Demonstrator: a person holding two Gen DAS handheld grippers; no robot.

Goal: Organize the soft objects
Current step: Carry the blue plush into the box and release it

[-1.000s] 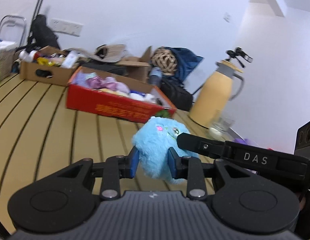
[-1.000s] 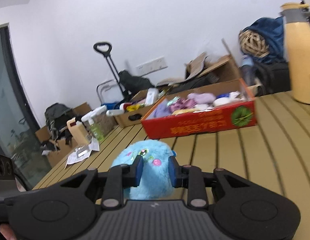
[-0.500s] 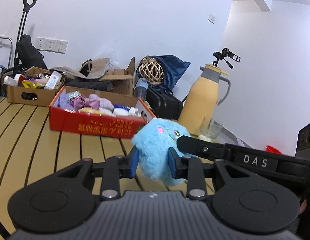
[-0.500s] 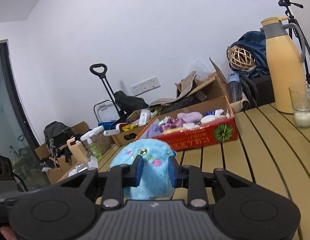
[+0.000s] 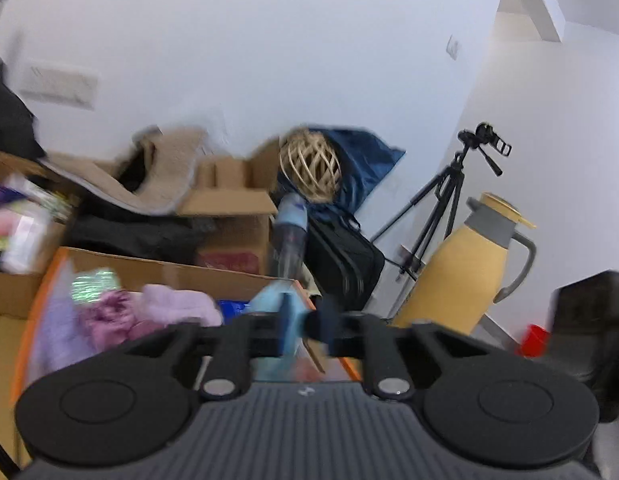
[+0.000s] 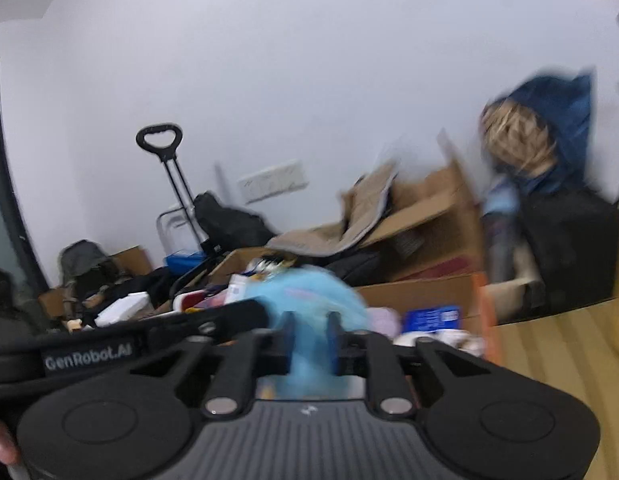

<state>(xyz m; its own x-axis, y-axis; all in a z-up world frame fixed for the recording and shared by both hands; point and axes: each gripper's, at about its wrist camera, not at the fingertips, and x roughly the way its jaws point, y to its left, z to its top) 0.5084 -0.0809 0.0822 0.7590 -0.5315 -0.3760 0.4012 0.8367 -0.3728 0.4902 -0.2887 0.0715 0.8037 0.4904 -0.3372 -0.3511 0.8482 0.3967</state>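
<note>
A fluffy light blue plush toy (image 6: 309, 296) is pinched between both grippers. My right gripper (image 6: 309, 330) is shut on it from one side. My left gripper (image 5: 305, 324) is shut on it too, and only a blurred blue strip of the plush toy (image 5: 283, 344) shows between its fingers. Both hold it over the red cardboard box (image 5: 33, 336), which has orange edges and holds purple and pink soft items (image 5: 149, 312). The box rim (image 6: 483, 320) shows just beyond the toy in the right wrist view. Both views are motion-blurred.
A yellow thermos jug (image 5: 469, 272) and a camera tripod (image 5: 449, 200) stand at the right. Brown cardboard boxes (image 5: 233, 216), a wicker ball (image 5: 309, 170), a black bag (image 5: 341, 264) and a hand trolley (image 6: 169, 184) crowd the back wall. Wooden slatted table (image 6: 557, 344) shows right.
Both grippers have carried the blue plush toy forward from the table's middle to above the red box. The box now fills the lower view. The grip is unchanged.
</note>
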